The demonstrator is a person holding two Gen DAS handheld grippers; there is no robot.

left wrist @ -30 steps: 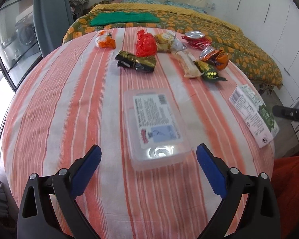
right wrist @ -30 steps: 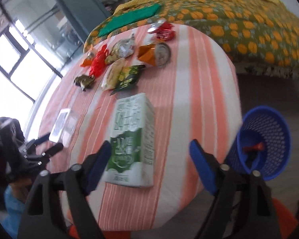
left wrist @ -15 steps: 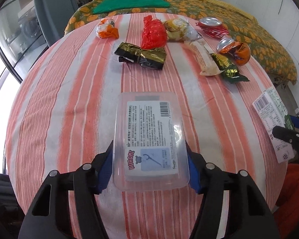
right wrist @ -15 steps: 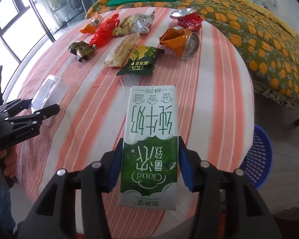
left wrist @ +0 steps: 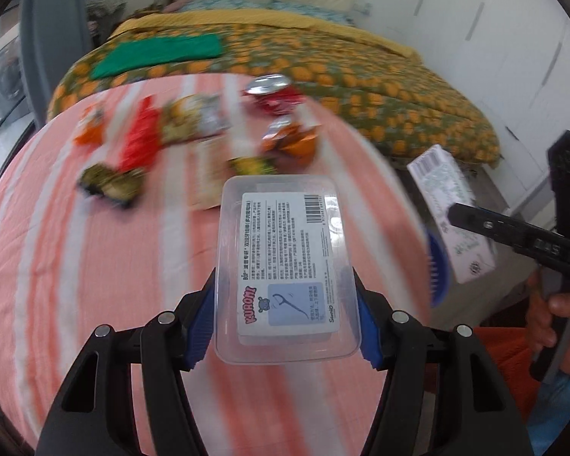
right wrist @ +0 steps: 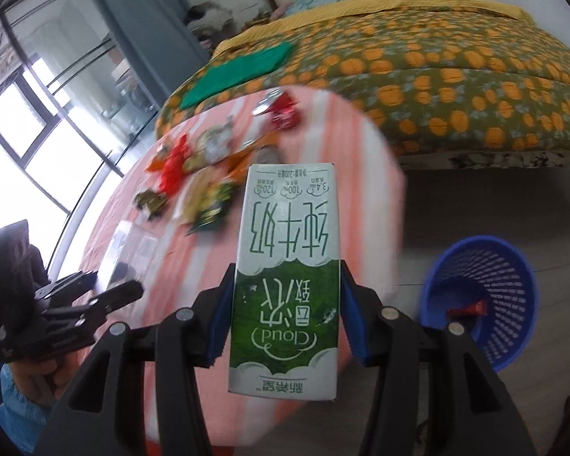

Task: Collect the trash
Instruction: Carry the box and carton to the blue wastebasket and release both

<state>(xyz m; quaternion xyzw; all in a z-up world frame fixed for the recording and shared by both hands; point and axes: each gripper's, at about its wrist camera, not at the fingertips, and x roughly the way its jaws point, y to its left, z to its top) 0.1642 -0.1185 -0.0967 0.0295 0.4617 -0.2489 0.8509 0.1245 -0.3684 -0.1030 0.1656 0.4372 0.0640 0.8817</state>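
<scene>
My left gripper (left wrist: 283,321) is shut on a clear plastic box (left wrist: 285,262) with a white label, held above the striped table (left wrist: 76,247). My right gripper (right wrist: 285,319) is shut on a green and white milk carton (right wrist: 287,277), lifted off the table (right wrist: 178,266); the carton also shows in the left wrist view (left wrist: 450,209). A blue mesh basket (right wrist: 482,296) stands on the floor to the right of the table, with a red wrapper (right wrist: 471,308) inside. Its rim shows in the left wrist view (left wrist: 437,266).
Several wrappers lie at the table's far side: a red one (left wrist: 138,140), a dark gold one (left wrist: 110,184), crushed red (left wrist: 275,93) and orange (left wrist: 292,138) cans. A bed with an orange-patterned cover (left wrist: 361,87) stands beyond. A window (right wrist: 26,144) is at left.
Both grippers closed, the left on the plastic box and the right on the milk carton. Both have since lifted them off the table and swung right, toward the blue basket.
</scene>
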